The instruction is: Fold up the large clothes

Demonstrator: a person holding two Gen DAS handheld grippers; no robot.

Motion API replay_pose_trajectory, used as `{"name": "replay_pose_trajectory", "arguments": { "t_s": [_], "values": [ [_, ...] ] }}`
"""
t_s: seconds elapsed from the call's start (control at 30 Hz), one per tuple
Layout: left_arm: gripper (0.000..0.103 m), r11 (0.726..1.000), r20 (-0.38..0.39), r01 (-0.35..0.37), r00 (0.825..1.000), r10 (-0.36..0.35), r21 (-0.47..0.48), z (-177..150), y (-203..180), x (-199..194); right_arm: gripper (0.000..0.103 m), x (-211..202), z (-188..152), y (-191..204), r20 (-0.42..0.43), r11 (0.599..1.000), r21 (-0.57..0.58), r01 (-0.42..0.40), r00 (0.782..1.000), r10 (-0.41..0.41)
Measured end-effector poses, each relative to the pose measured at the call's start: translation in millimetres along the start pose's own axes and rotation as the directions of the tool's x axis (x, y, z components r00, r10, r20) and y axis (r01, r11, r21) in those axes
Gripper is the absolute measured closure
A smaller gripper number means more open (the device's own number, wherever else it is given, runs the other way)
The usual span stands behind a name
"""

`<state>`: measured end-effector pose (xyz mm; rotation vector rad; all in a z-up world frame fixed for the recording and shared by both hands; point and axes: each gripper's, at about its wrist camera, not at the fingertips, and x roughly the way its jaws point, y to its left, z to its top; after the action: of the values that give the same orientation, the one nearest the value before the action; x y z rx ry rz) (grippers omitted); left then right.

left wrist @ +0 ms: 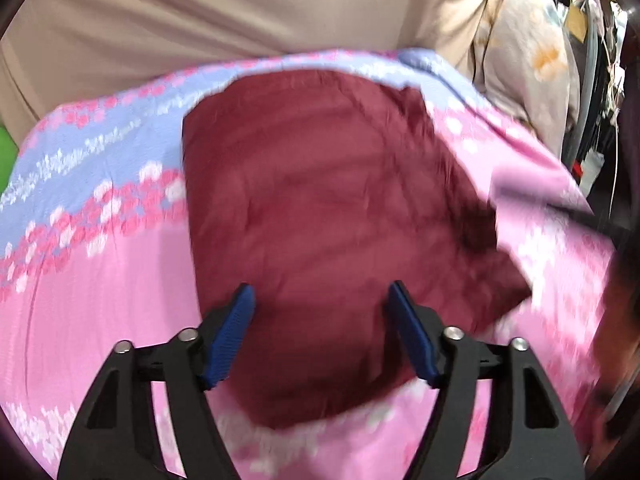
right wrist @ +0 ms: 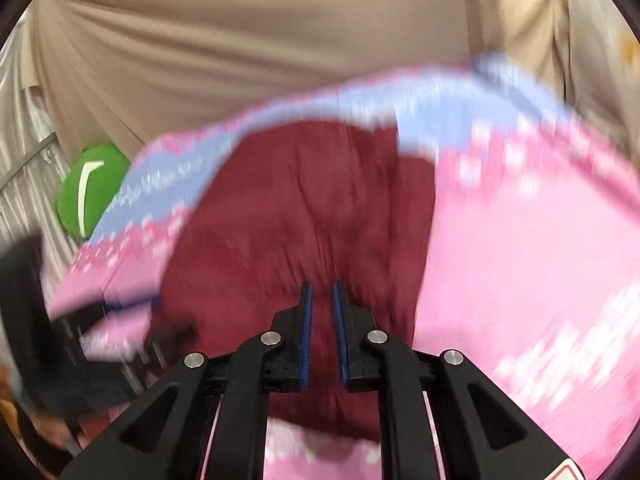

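Observation:
A dark red garment (left wrist: 332, 216) lies in a folded block on a pink and lilac flowered sheet (left wrist: 100, 280). My left gripper (left wrist: 322, 300) is open, its blue pads spread wide just above the garment's near part, holding nothing. In the right wrist view the same red garment (right wrist: 304, 220) fills the middle, blurred by motion. My right gripper (right wrist: 320, 294) hovers over its near edge with the pads close together, a narrow gap between them, and no cloth in the gap. The left gripper (right wrist: 132, 320) shows as a dark blur at the garment's left side.
The flowered sheet (right wrist: 520, 248) covers the surface. A beige cloth backdrop (left wrist: 240, 12) hangs behind it. A green round object (right wrist: 88, 192) sits at the far left. A patterned pale cloth (left wrist: 528, 60) and cluttered dark items (left wrist: 596, 80) are at the far right.

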<state>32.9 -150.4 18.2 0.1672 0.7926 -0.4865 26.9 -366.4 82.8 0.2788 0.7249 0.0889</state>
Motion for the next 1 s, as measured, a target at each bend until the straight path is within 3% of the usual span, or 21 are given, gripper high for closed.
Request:
{"name": "replay_pose_trajectory", "arguments": {
  "t_s": [0.13, 0.23, 0.27, 0.3, 0.33, 0.37, 0.47, 0.57, 0.67, 0.8, 0.9, 1.0],
  "values": [
    [0.04, 0.999, -0.002, -0.012, 1.0, 0.012, -0.049, -10, 7, 6, 0.099, 15, 45, 18, 0.033, 0.999, -0.044, 0.005, 0.999, -0.003],
    [0.039, 0.998, -0.003, -0.017, 1.0, 0.017, -0.054, -12, 6, 11, 0.1, 66, 57, 13, -0.03, 0.997, -0.022, 0.071, 0.997, -0.072],
    [0.039, 0.999, -0.007, -0.021, 1.0, 0.021, -0.05, -13, 7, 13, 0.103, 93, 54, 2, -0.074, 0.989, -0.016, 0.146, 0.986, -0.147],
    [0.038, 0.999, -0.006, -0.017, 1.0, 0.017, -0.044, -13, 7, 14, 0.103, 118, 47, -9, -0.132, 0.985, 0.005, 0.173, 0.976, -0.171],
    [0.037, 0.999, 0.006, -0.006, 1.0, 0.007, -0.036, -14, 5, 14, 0.103, 137, 38, -20, -0.165, 0.989, 0.046, 0.143, 0.977, -0.134],
    [0.037, 1.0, 0.009, -0.013, 1.0, 0.013, -0.028, -14, 4, 14, 0.103, 143, 31, -32, -0.142, 0.99, 0.096, 0.1, 0.986, -0.086],
    [0.037, 0.999, -0.012, -0.022, 1.0, 0.022, -0.039, -14, 6, 20, 0.103, 134, 35, -37, -0.164, 0.985, 0.141, 0.1, 0.983, -0.077],
    [0.038, 0.998, -0.014, -0.016, 1.0, 0.015, -0.064, -13, 11, 16, 0.102, 88, 40, -20, -0.109, 0.993, 0.093, 0.069, 0.992, -0.059],
    [0.038, 0.997, -0.013, 0.008, 1.0, -0.009, -0.081, -13, 17, 11, 0.102, 54, 24, -12, -0.101, 0.998, 0.045, 0.036, 0.994, -0.031],
    [0.036, 0.997, -0.025, -0.002, 1.0, 0.0, -0.077, -14, 16, 19, 0.103, 75, -22, -21, -0.225, 0.998, 0.019, 0.063, 0.973, -0.057],
    [0.036, 0.998, -0.026, -0.027, 0.999, 0.025, -0.059, -13, 13, 21, 0.103, 85, -34, -24, -0.223, 0.997, 0.047, 0.064, 0.973, -0.052],
    [0.038, 0.996, -0.019, 0.001, 1.0, -0.003, -0.087, -14, 19, 13, 0.1, 59, -30, -9, -0.19, 0.996, 0.05, 0.076, 0.98, -0.065]
  ]
}}
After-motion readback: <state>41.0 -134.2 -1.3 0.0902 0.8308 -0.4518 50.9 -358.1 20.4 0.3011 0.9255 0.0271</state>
